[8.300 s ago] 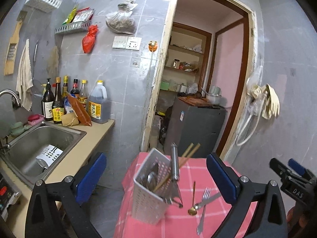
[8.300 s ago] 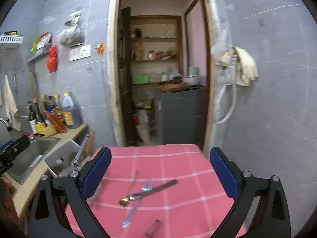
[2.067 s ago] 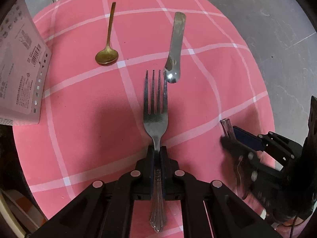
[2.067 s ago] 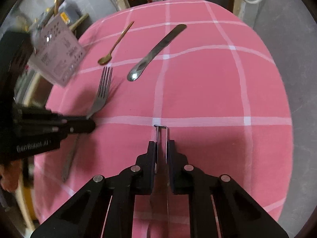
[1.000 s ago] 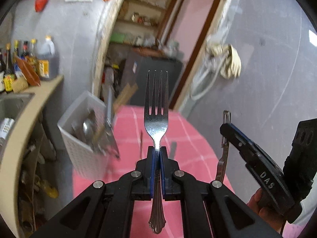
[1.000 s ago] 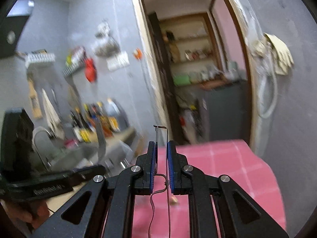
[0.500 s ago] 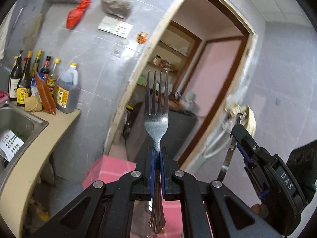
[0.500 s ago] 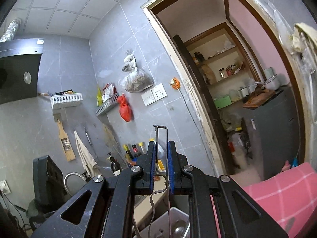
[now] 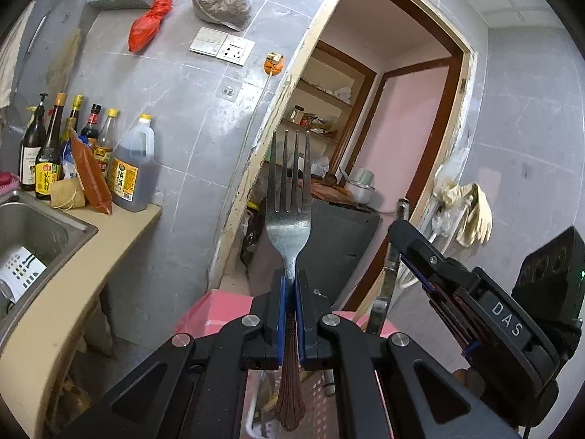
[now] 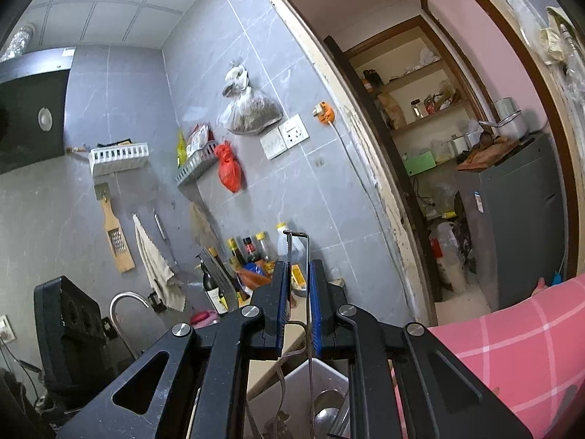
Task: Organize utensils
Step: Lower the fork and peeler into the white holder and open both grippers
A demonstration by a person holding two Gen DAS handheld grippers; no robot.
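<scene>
white caddy (image 10: 321, 373), spoon (image 10: 327, 415) inside, perhaps more

steel fork (image 9: 289, 216) upright, tines up, clamped at its neck. thin metal peeler (image 10: 297, 252) upright, clamped between blue pads.

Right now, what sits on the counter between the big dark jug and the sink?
Left wrist view: an orange-red pouch stands beside the jug, and a tan string-tied bundle sits nearer the sink, both on the counter.
</scene>
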